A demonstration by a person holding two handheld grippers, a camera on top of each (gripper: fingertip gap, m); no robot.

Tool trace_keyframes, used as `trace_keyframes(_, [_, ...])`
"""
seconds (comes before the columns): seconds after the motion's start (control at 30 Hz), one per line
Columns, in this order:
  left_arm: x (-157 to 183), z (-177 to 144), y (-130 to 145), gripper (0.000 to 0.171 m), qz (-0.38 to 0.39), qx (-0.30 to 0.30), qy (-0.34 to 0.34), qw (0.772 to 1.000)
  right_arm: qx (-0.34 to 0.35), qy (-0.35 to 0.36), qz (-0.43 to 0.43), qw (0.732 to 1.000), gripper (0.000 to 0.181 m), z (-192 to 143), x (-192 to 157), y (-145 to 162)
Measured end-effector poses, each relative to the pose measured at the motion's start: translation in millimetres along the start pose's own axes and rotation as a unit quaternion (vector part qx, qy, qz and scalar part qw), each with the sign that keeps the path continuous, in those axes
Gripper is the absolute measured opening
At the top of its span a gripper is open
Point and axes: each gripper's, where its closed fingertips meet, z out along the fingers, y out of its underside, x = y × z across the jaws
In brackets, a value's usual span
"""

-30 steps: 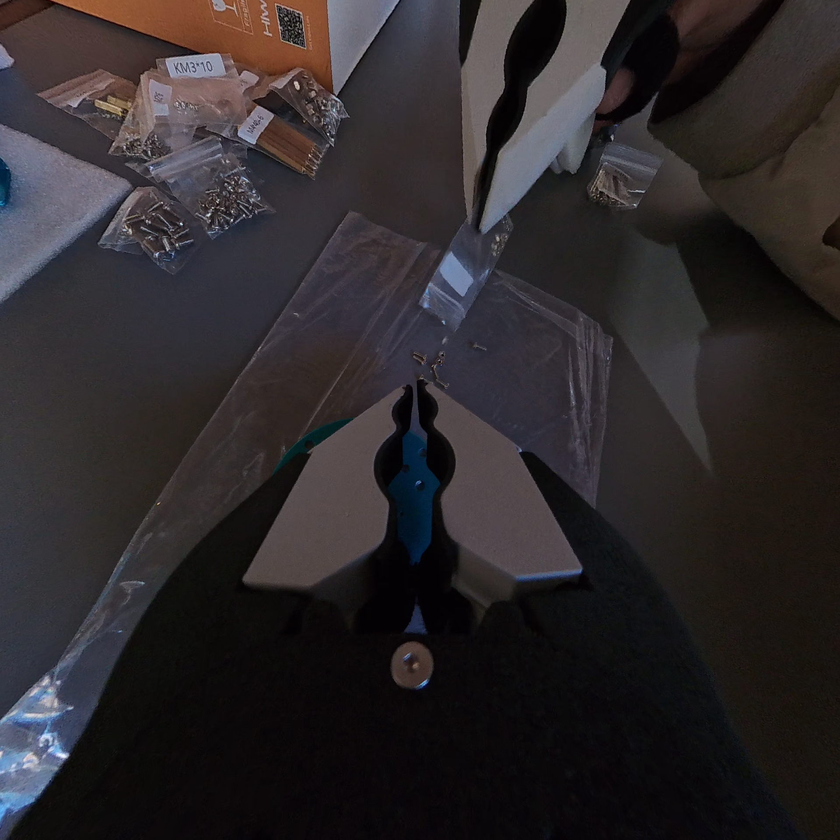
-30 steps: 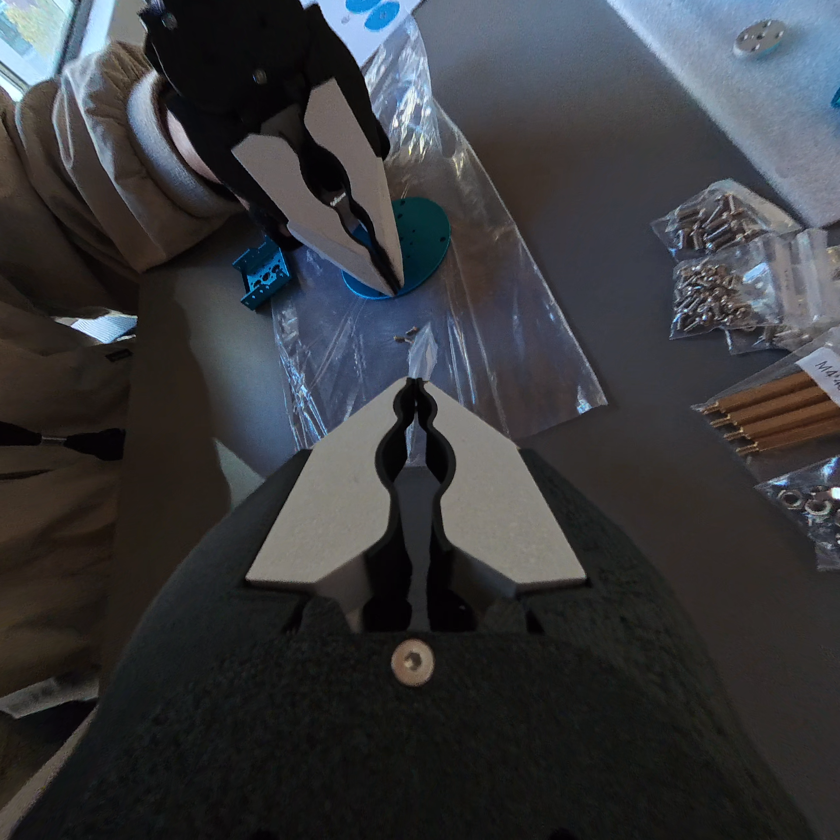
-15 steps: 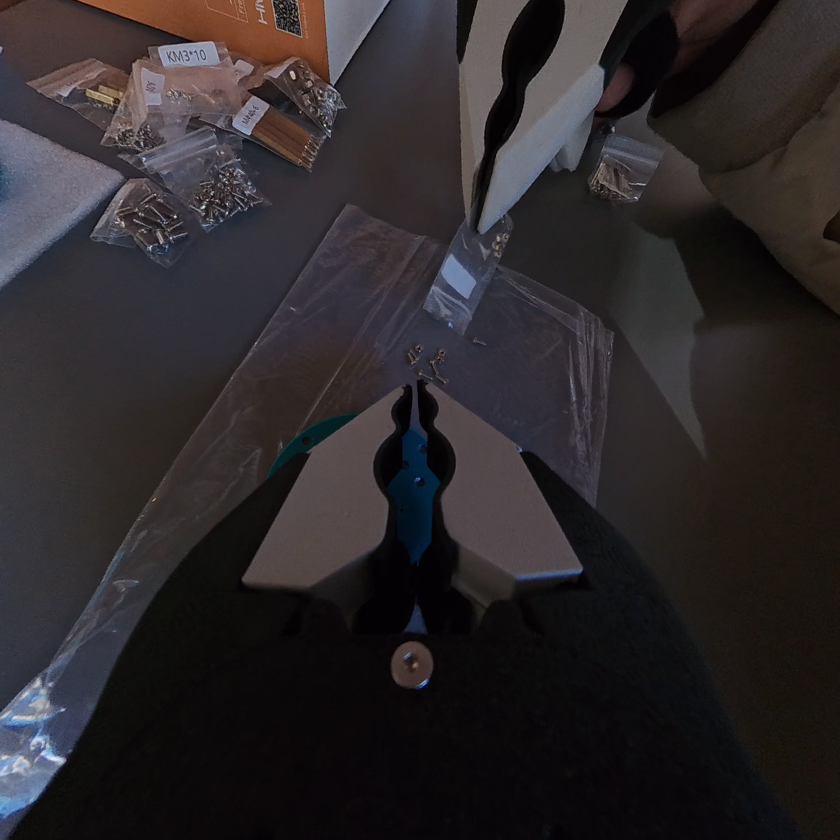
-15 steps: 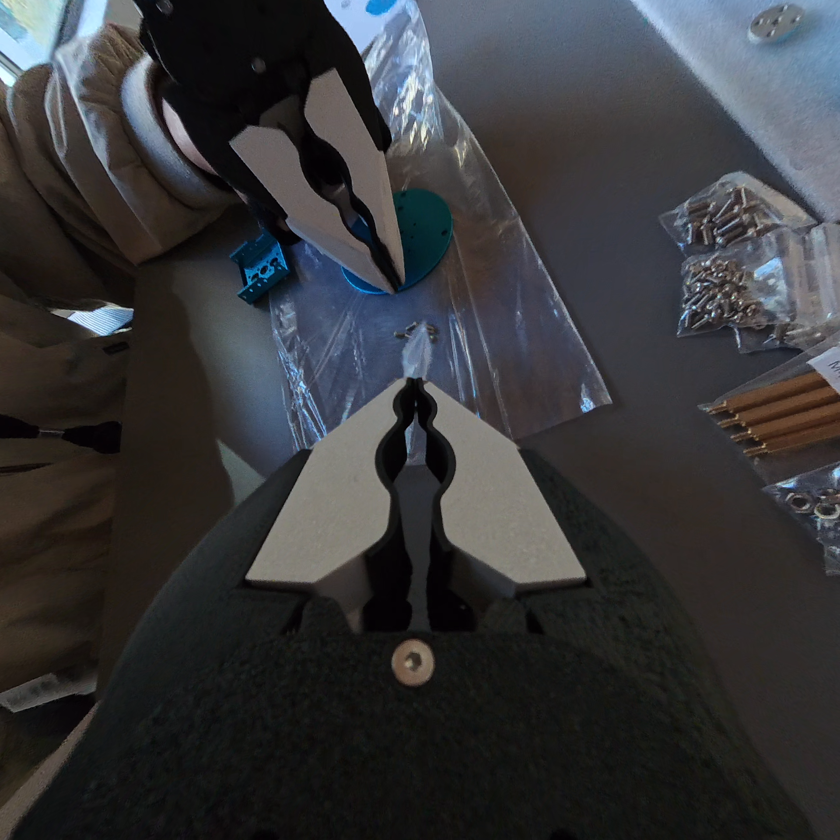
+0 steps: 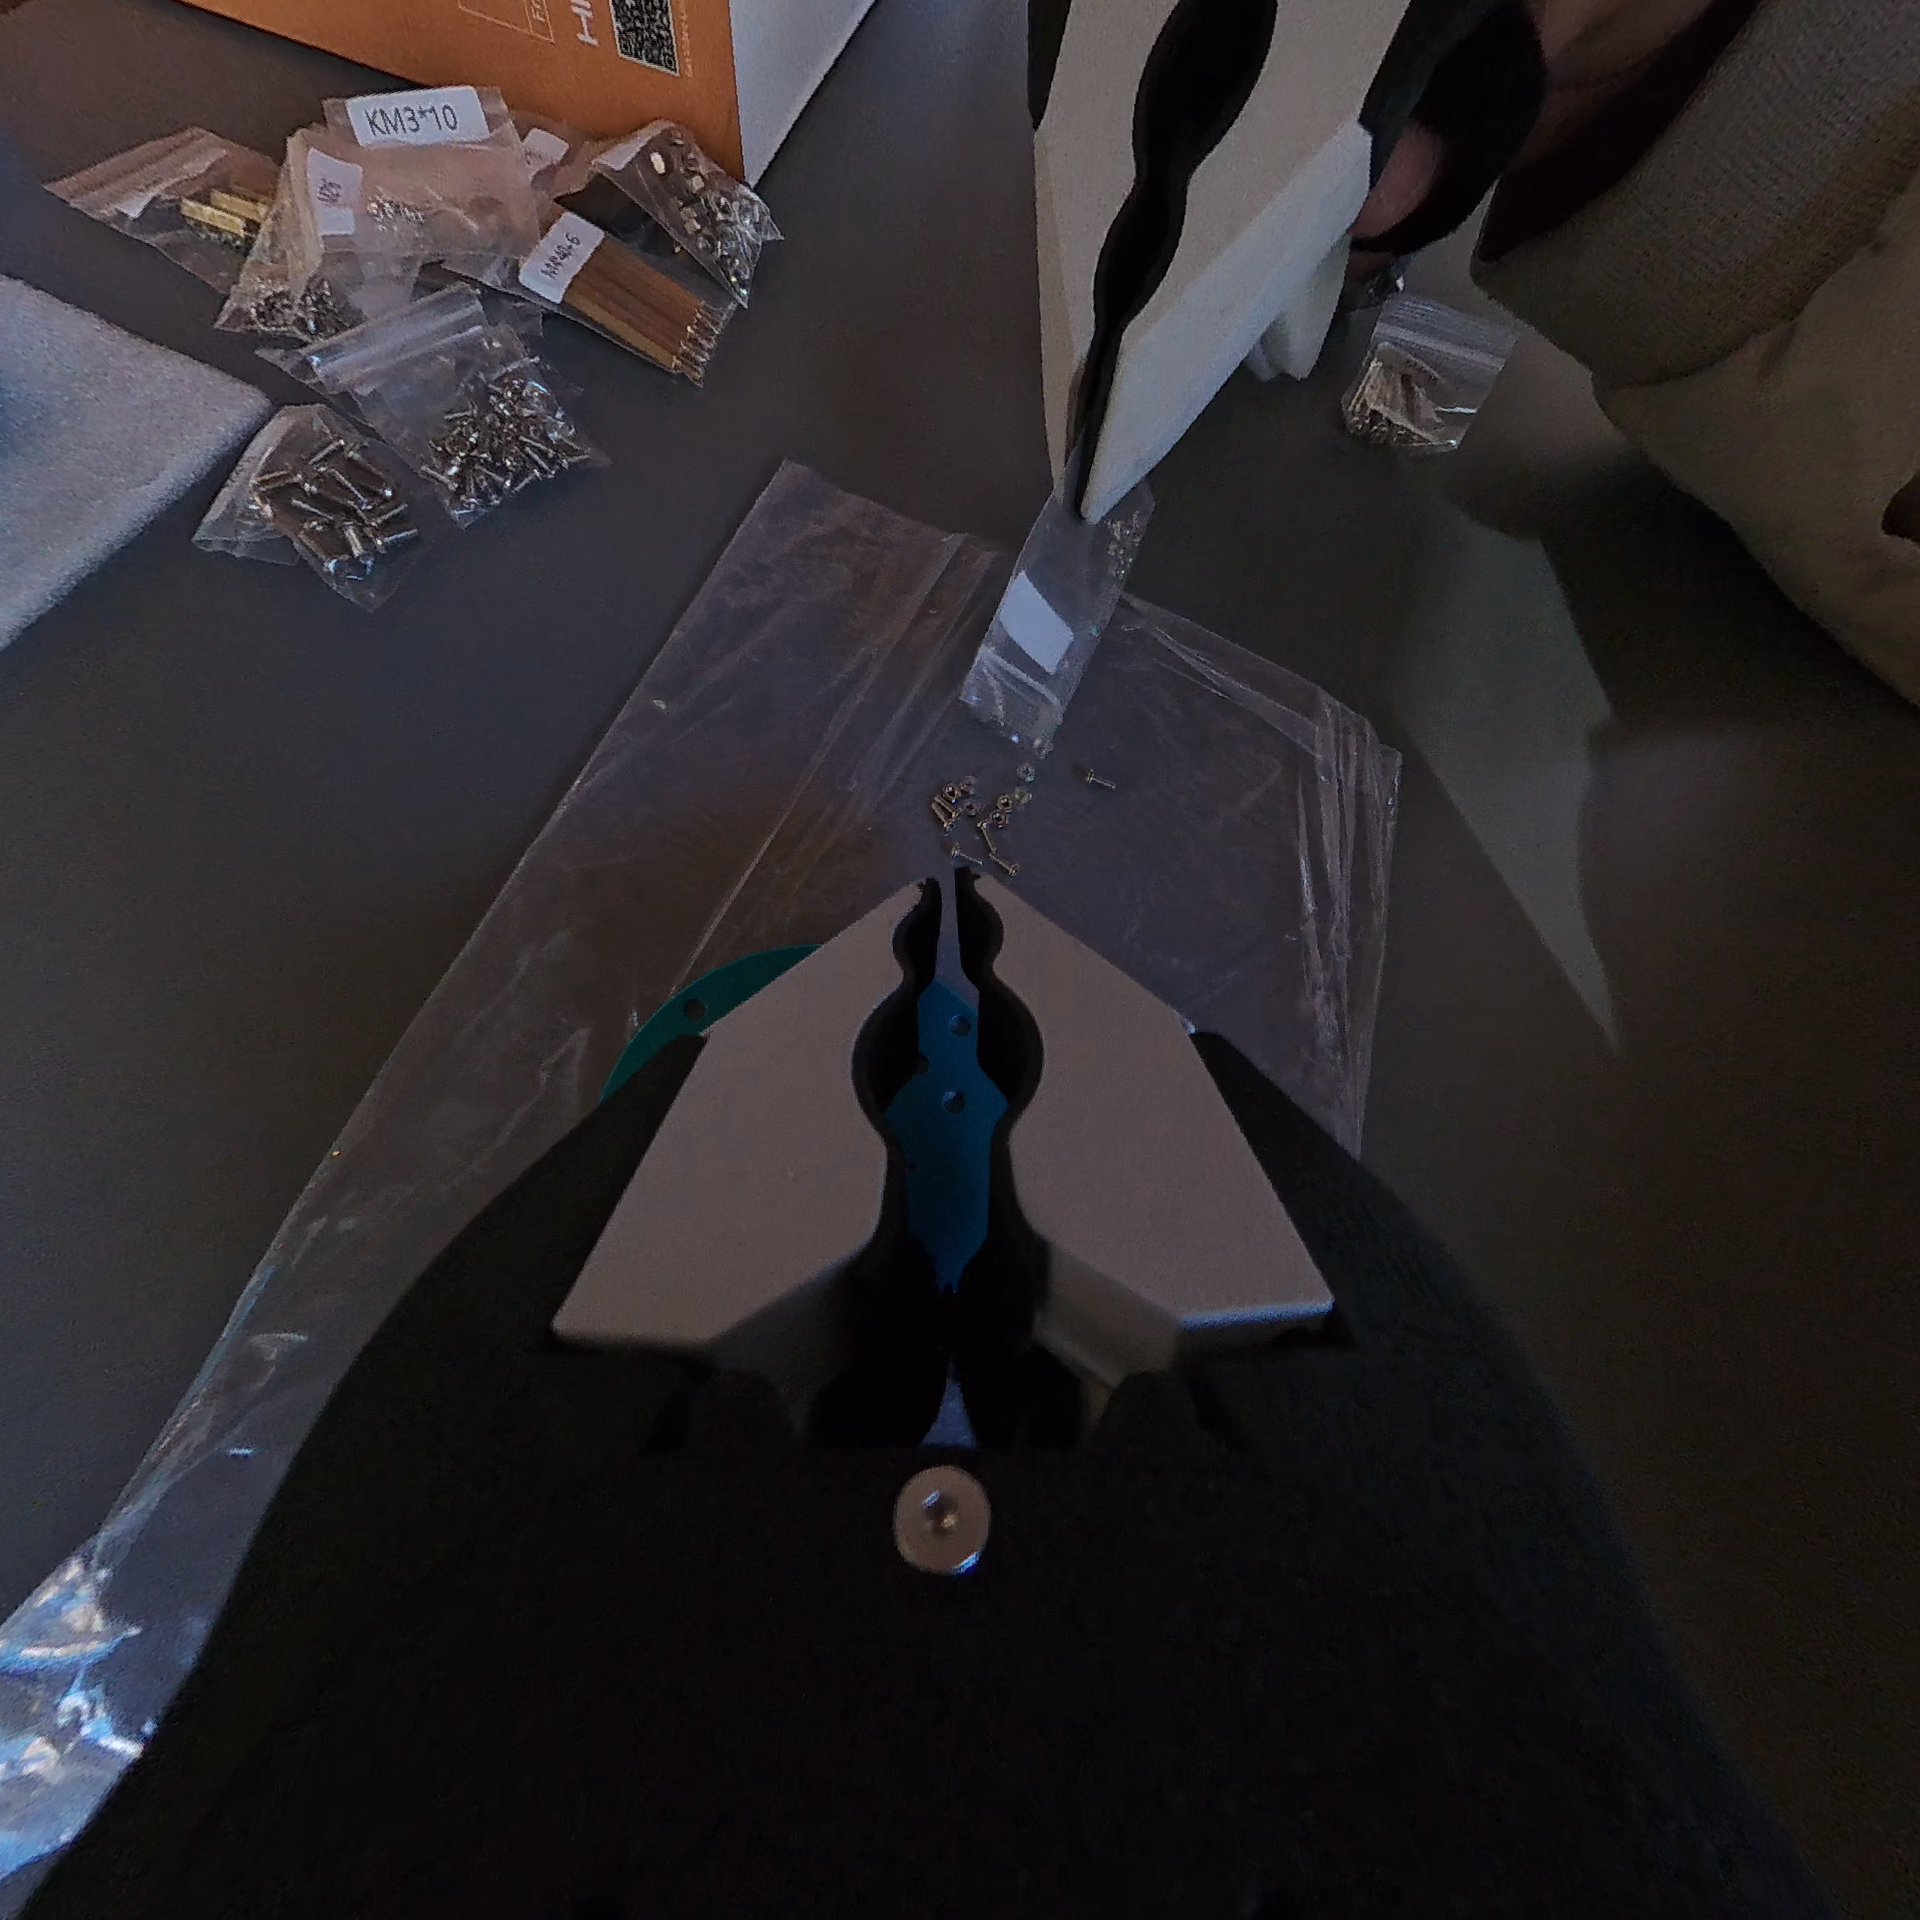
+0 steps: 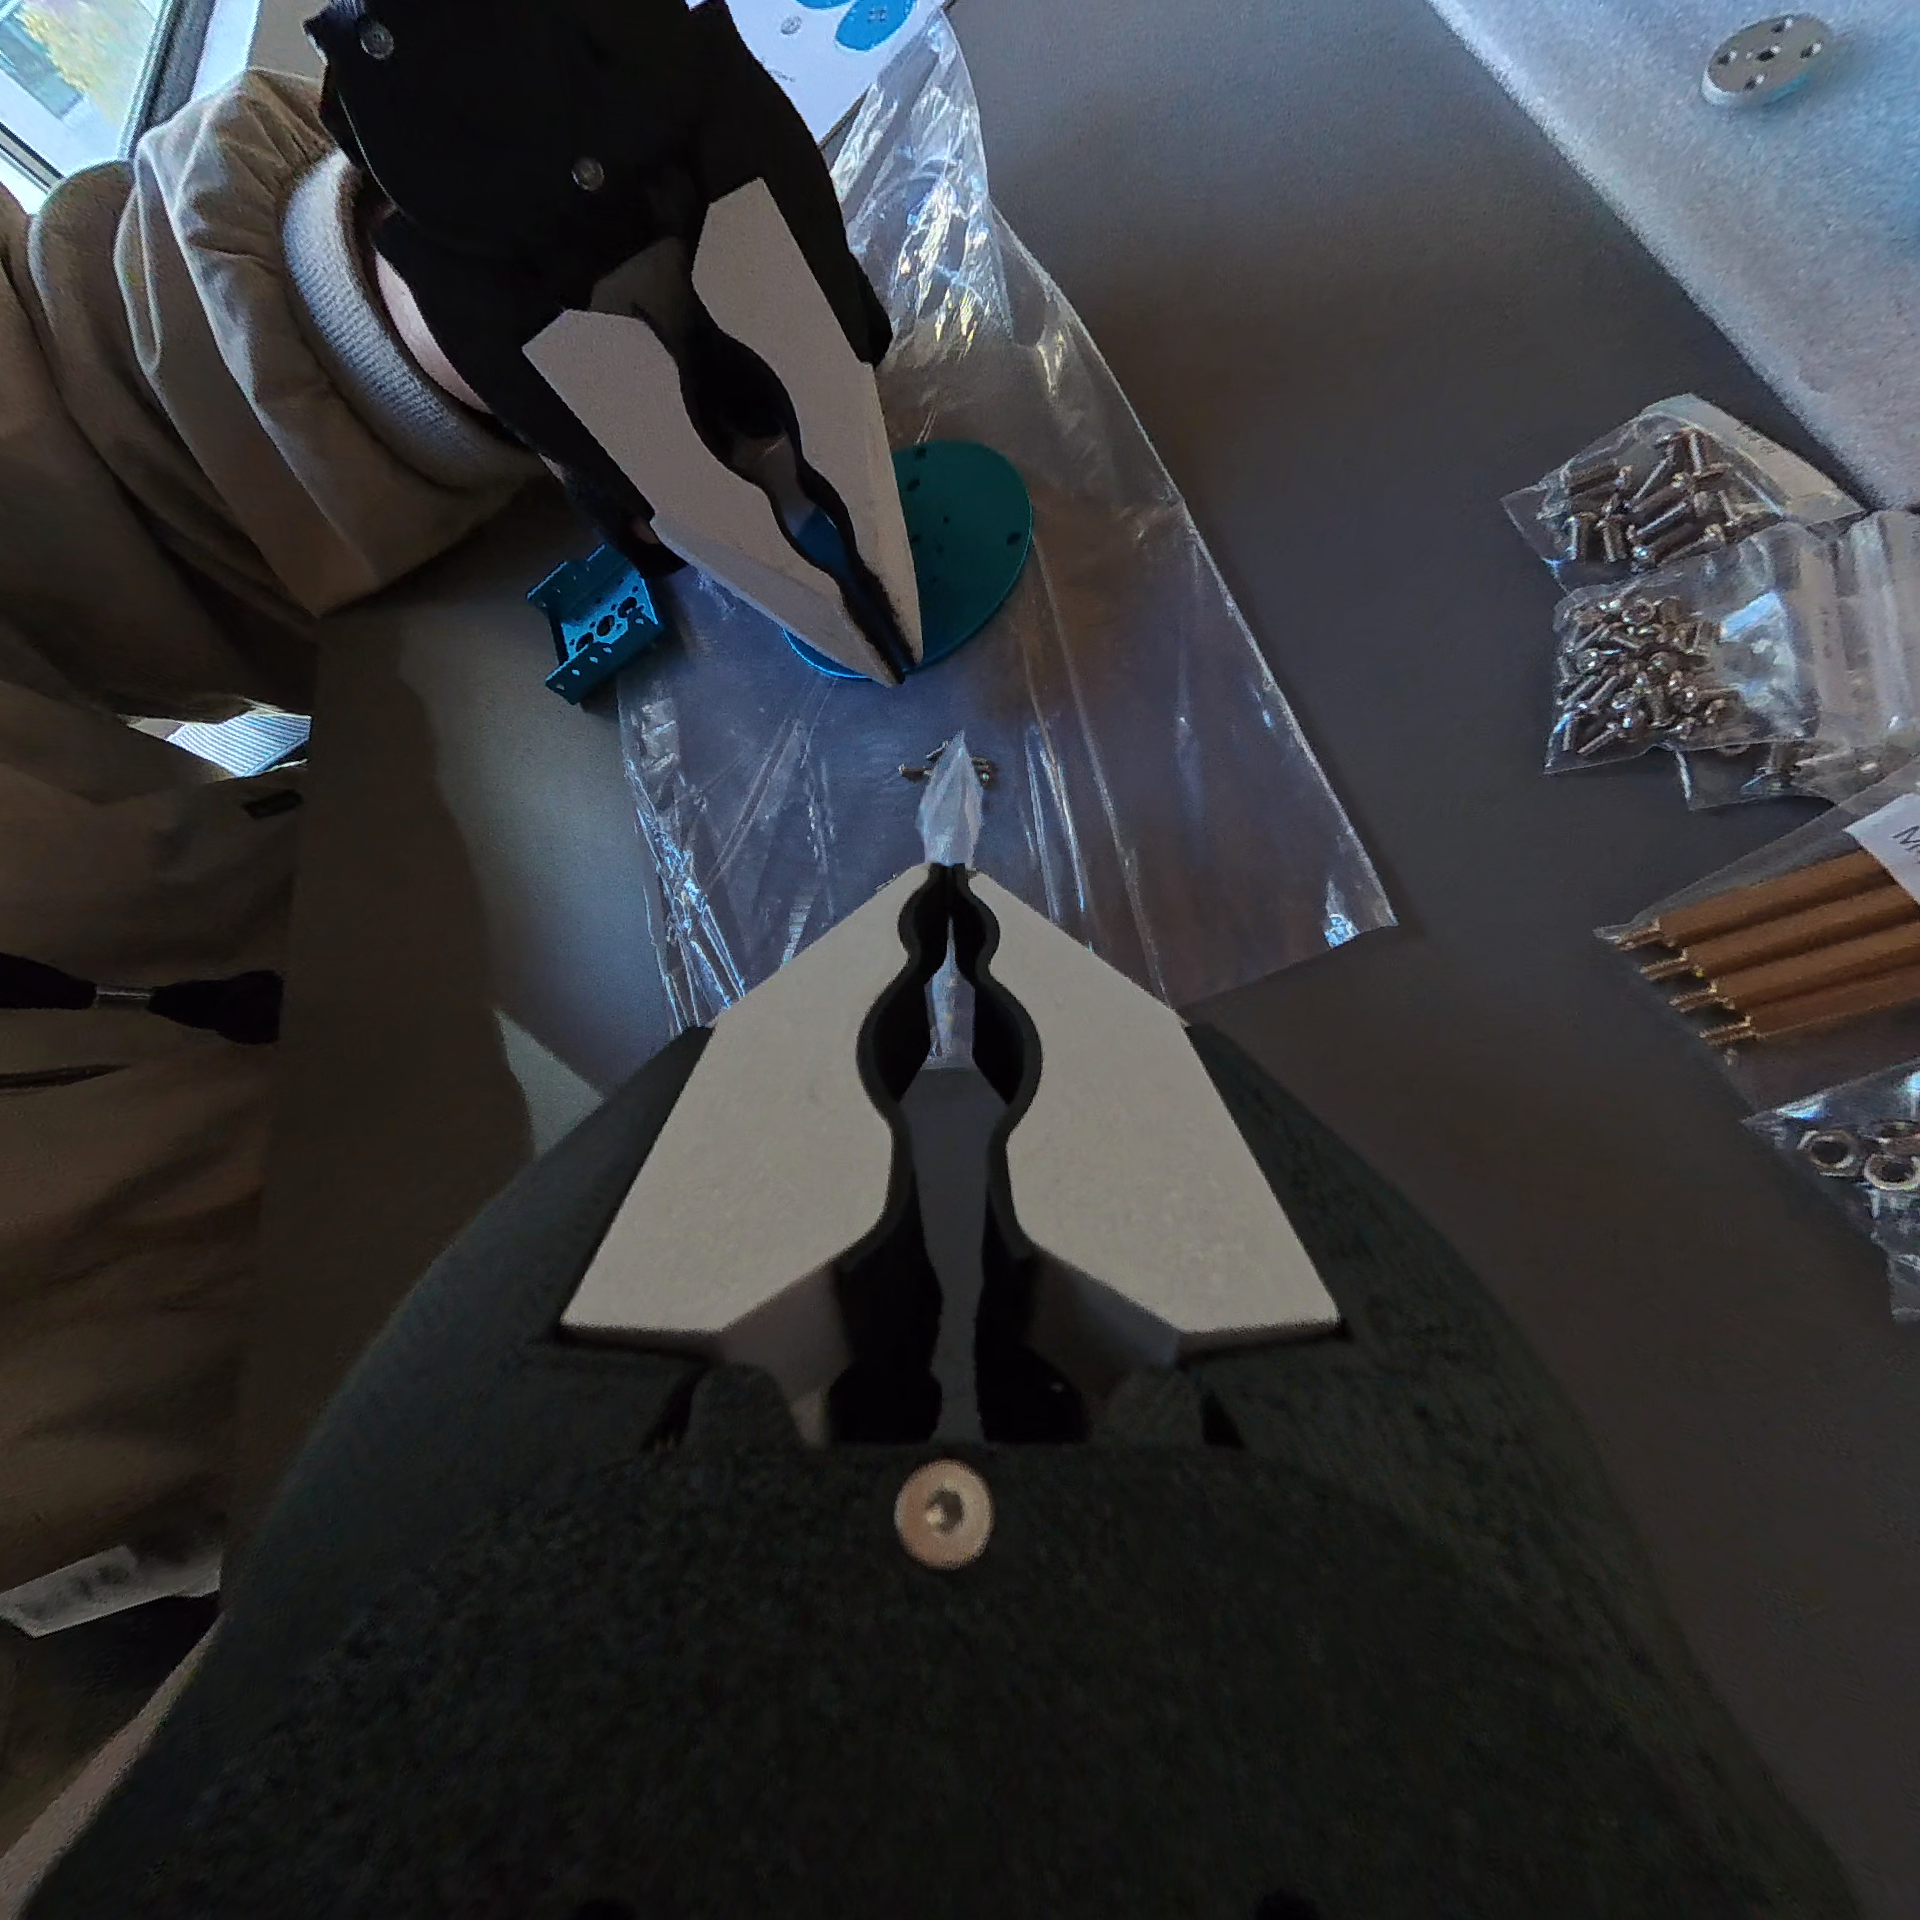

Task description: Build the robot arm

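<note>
Beyond my left gripper (image 5: 940, 883) tips, the heap of loose screws (image 5: 982, 816) on the clear plastic sheet (image 5: 790, 748) is larger than one second ago: then about six, now roughly a dozen, with one stray screw (image 5: 1093, 776) just to the right of the heap. My right gripper (image 6: 948, 873) remains clenched on one small clear bag (image 5: 1049, 634), which hangs mouth-down directly above the heap, with a few screws left near the pinched end. My left fingers stand closed, tips resting at the near rim of one blue disc (image 6: 966, 530); whether they pinch the rim or the sheet, I cannot tell. The disc lies on the sheet beneath those fingers, as before.

Counted items: one blue bracket (image 6: 597, 634) beside the disc, off the sheet; at least six bags of hardware (image 5: 488, 416) far left of my left fingers; one lone bag (image 5: 1418, 379) far right; one orange box (image 5: 499, 42) behind the pile.
</note>
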Motion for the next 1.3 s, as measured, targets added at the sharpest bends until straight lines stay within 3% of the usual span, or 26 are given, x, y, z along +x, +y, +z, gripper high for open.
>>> trace_keyframes(0.37, [1,1,2,0.002,0.004,-0.004,0.0,1.0,0.01,-0.001,0.008,1.0,0.0,-7,4,0])
trace_keyframes(0.6, [4,-1,-4,0.002,0.008,0.011,0.008,1.0,0.051,-0.031,0.016,0.998,0.0,-14,-2,-11])
trace_keyframes(0.9, [24,-7,-31,0.009,0.031,0.095,0.041,0.994,0.132,-0.086,0.014,0.987,0.0,-25,-20,-39])
trace_keyframes(1.1, [31,-19,-53,0.009,0.0,0.158,0.066,0.985,0.189,-0.139,0.017,0.972,0.0,-27,-36,-59])
trace_keyframes(1.3, [28,-35,-68,0.0,-0.035,0.207,0.083,0.974,0.209,-0.139,0.023,0.968,0.0,-29,-35,-65])
